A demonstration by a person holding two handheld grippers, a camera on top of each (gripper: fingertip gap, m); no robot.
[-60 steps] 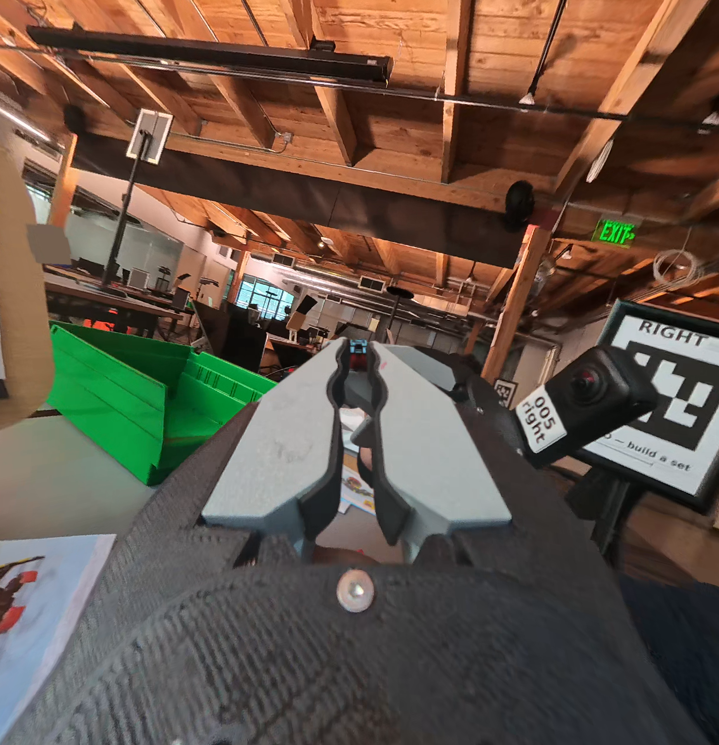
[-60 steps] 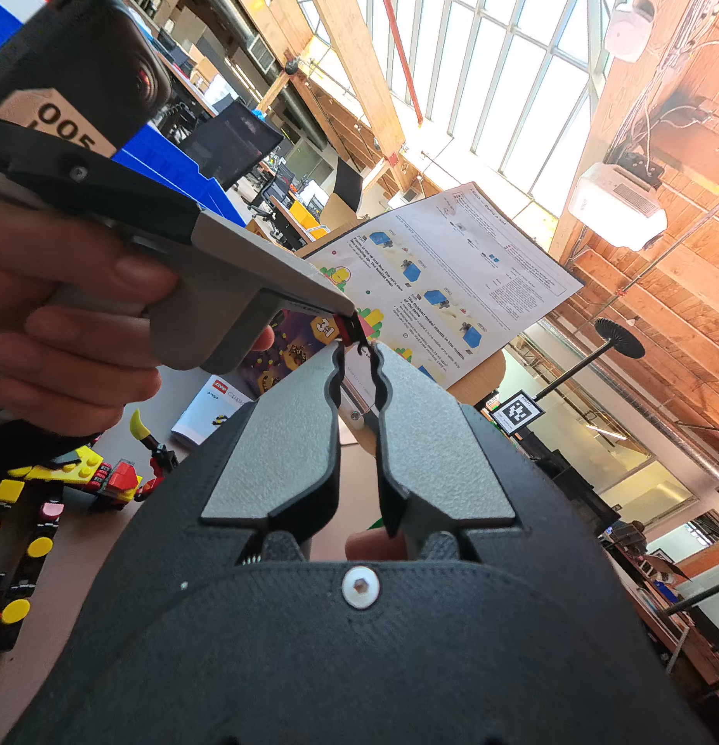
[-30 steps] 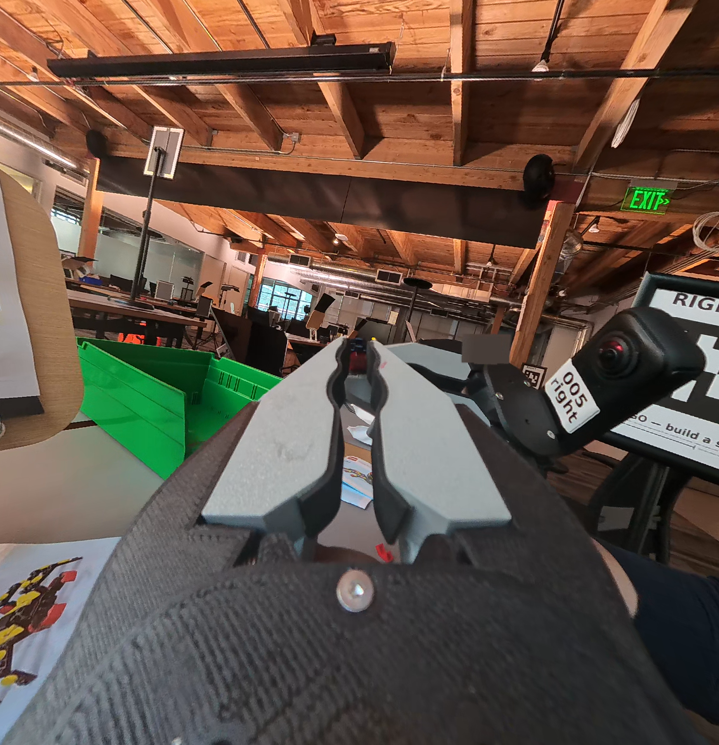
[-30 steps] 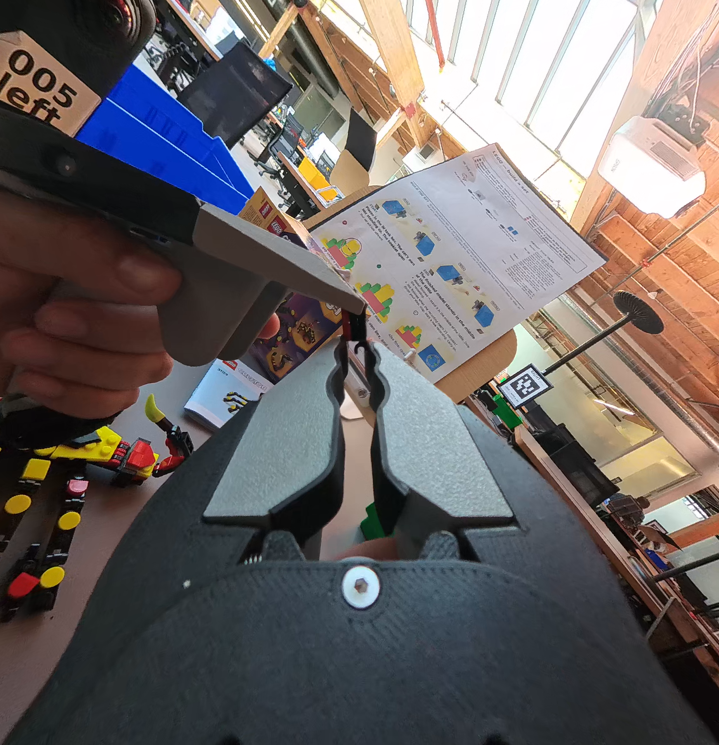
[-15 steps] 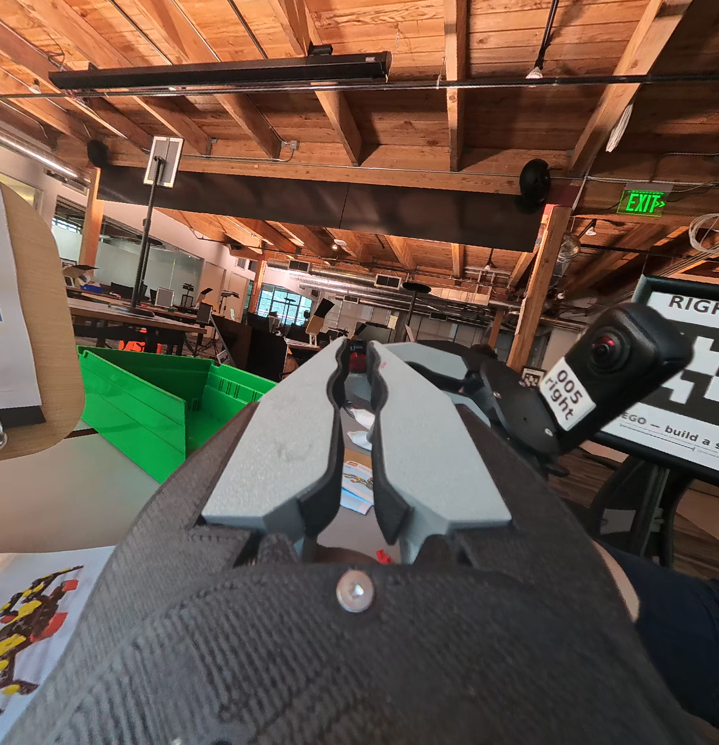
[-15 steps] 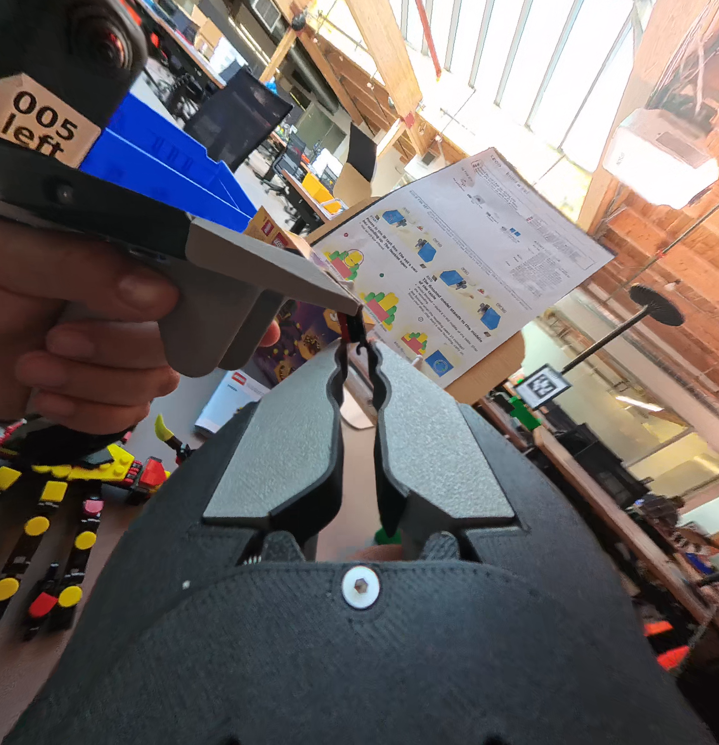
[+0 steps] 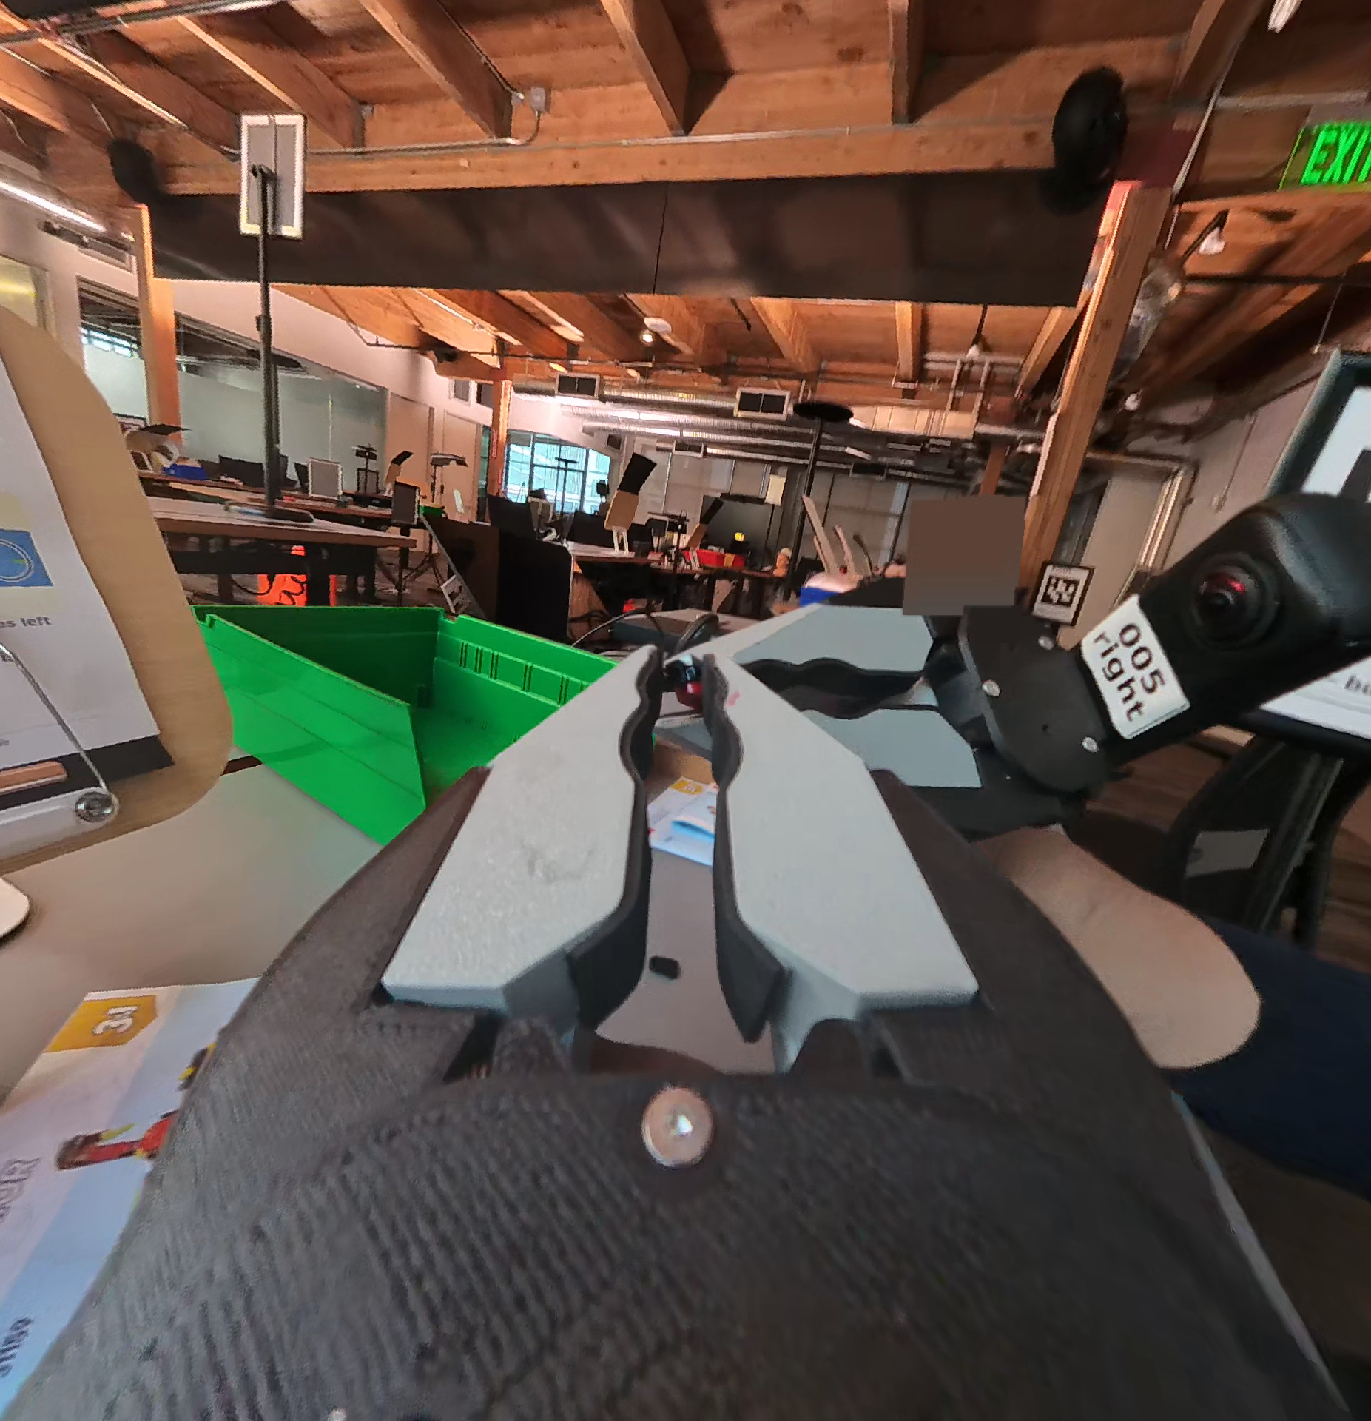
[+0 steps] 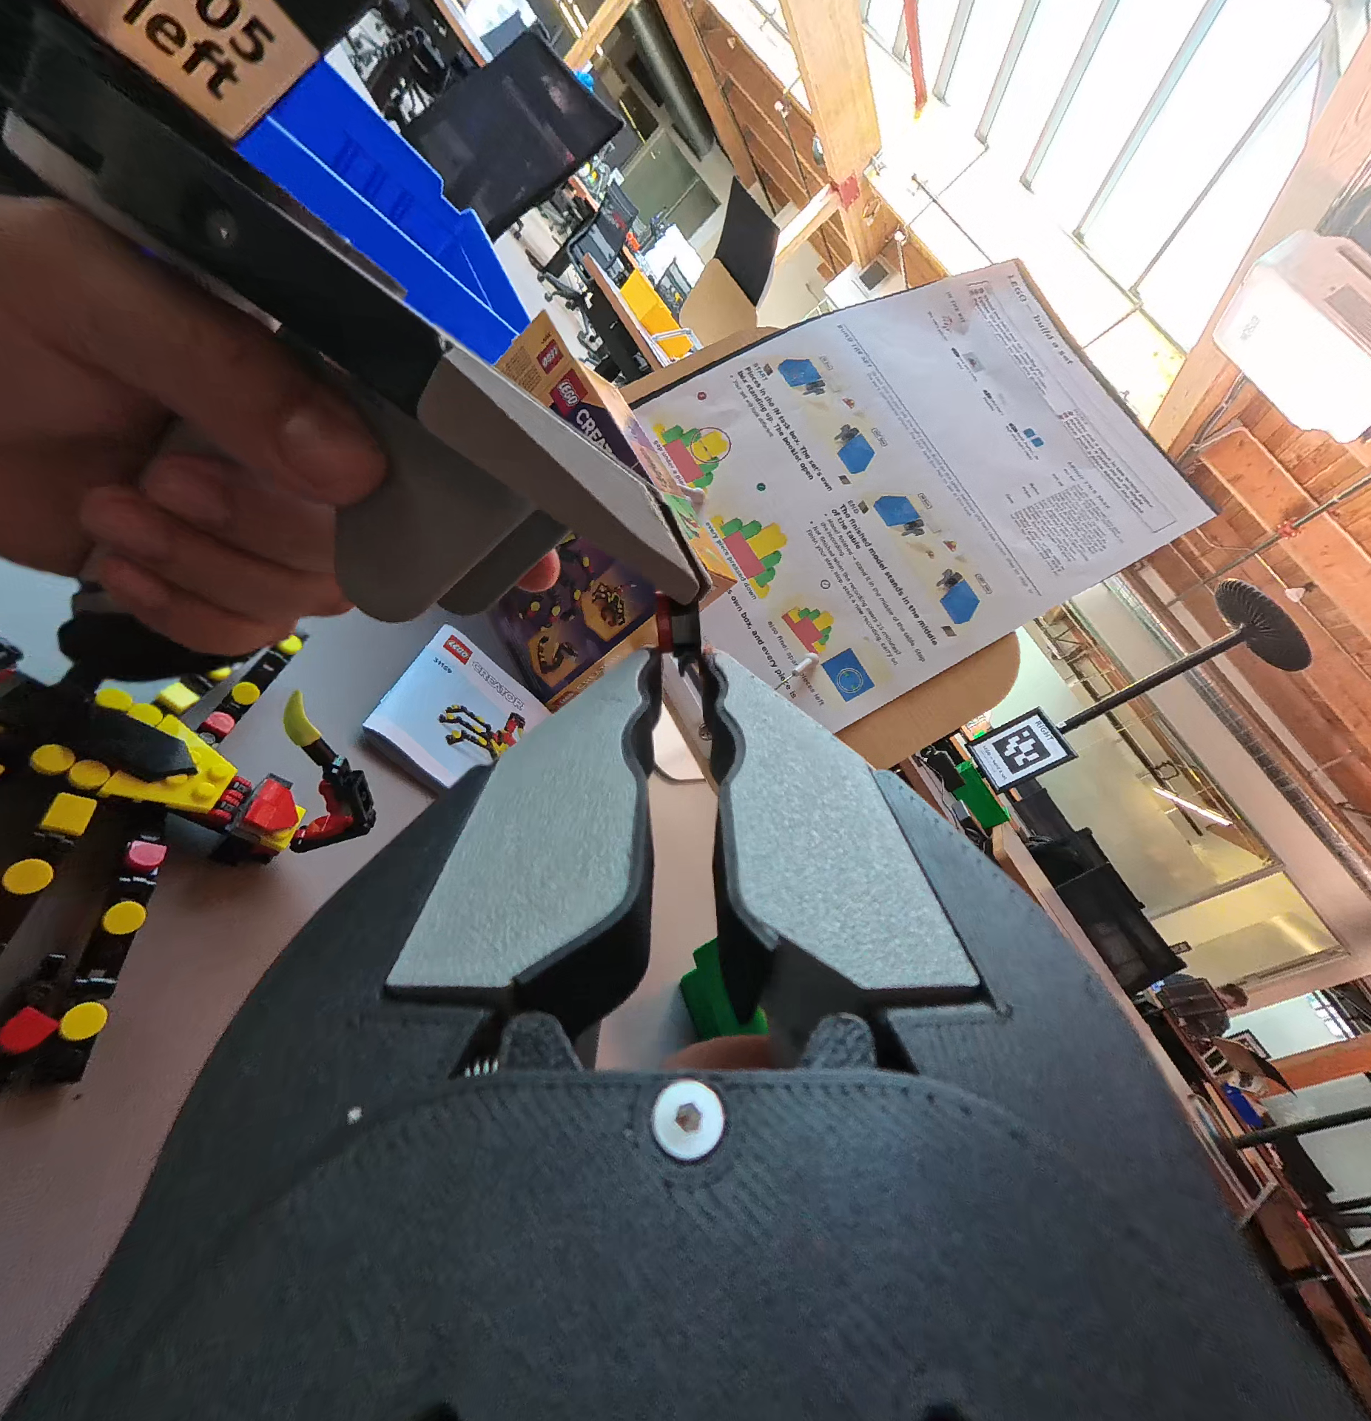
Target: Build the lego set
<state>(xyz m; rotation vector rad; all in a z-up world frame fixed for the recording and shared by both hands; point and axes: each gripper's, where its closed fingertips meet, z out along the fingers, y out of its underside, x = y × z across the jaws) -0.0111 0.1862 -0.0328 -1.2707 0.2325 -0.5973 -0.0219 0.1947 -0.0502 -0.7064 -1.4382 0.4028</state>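
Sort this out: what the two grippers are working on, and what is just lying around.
At the fingertips: small red and black brick piece, where left gripper and right gripper meet.
Lying about: yellow and black brick model, booklet, set box, instruction sheet, green bin.

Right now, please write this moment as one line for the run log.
left gripper: shut on small red-and-black brick piece | right gripper: tips closed on the piece's black end | below: yellow-black brick model, booklet

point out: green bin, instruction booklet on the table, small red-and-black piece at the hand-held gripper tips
green bin (image 7: 336, 715): left wrist view, on its near side wall.
instruction booklet (image 8: 451, 711): right wrist view, middle of its cover.
red-and-black piece (image 8: 678, 624): right wrist view, on its body between both gripper tips.
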